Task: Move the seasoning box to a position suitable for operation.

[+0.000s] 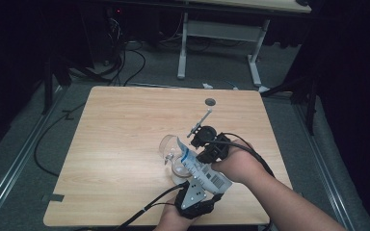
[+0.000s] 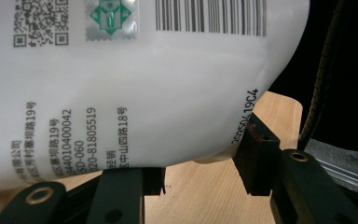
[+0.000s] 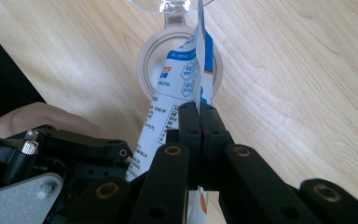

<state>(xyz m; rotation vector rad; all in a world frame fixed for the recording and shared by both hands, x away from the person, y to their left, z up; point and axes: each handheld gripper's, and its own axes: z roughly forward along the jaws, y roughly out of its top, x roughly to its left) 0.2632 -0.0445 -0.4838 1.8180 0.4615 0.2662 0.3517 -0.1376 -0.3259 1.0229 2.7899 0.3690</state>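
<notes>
Work: pouring from a white pouch (image 1: pixel 204 169) into a clear jar (image 1: pixel 172 153) on the table (image 1: pixel 125 144).
Pouch: held tilted above the table's near middle, its blue-printed top end over the jar's round mouth (image 3: pixel 179 63); barcode and small print face up.
Jar: stands on the wood under the pouch, with its clear hinged lid flipped open on the far side.
Left gripper (image 1: pixel 196 198): jaws partly spread, pinching the full lower end of the pouch; in the left gripper view the pouch bulges between the two black jaws.
Right gripper (image 3: pixel 199 122): jaws pressed together on the thin upper edge of the pouch, just behind the top.
Step in hand: likely the pour itself, or lining up for it; whether the top is cut open, and whether anything flows, cannot be told.
Next move: probably raise the left end so the contents run towards the mouth, while the right gripper keeps the top centred over the jar.
Risk: a top that drifts off the mouth would spill on the wood.
</notes>
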